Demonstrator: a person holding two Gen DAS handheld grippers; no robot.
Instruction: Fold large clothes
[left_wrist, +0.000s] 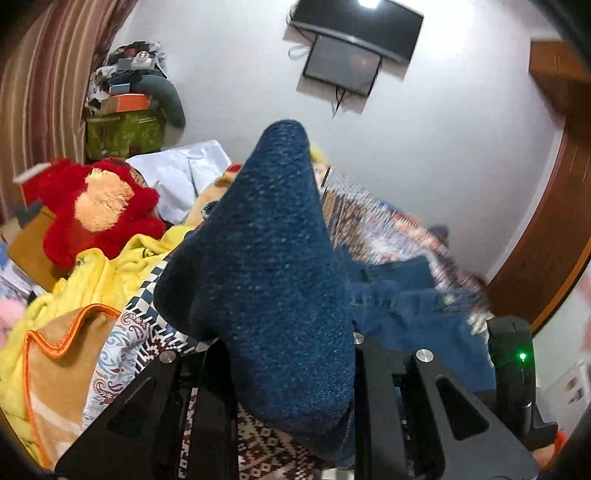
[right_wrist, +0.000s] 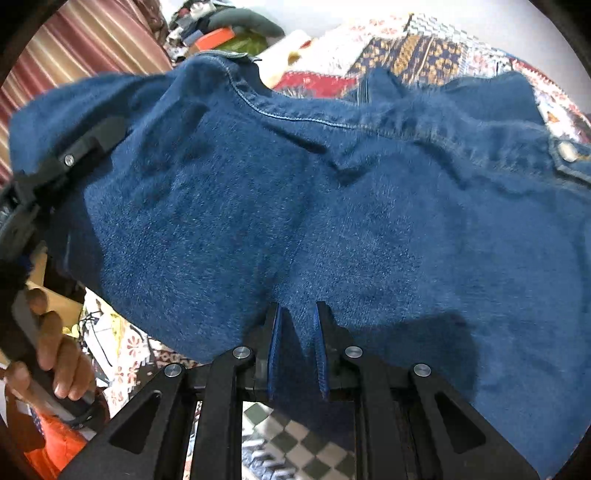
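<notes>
A large blue denim garment (right_wrist: 332, 206) with seams and a metal button fills the right wrist view, lifted above a patterned bedspread (right_wrist: 417, 51). My right gripper (right_wrist: 297, 317) is shut on a fold of its lower edge. In the left wrist view a thick fold of the same denim (left_wrist: 266, 266) stands up between my left gripper's fingers, which it hides; the left gripper (left_wrist: 291, 369) is shut on it. That gripper also shows at the left of the right wrist view (right_wrist: 85, 144), clamped on the garment's edge, with a hand (right_wrist: 55, 354) on its handle.
A red plush toy (left_wrist: 96, 210), a yellow blanket (left_wrist: 103, 273), a white pillow (left_wrist: 181, 177) and piled boxes (left_wrist: 125, 110) lie left. A wall TV (left_wrist: 354, 33) hangs above. A wooden door frame (left_wrist: 546, 236) stands right. The other gripper's body (left_wrist: 513, 362) is at lower right.
</notes>
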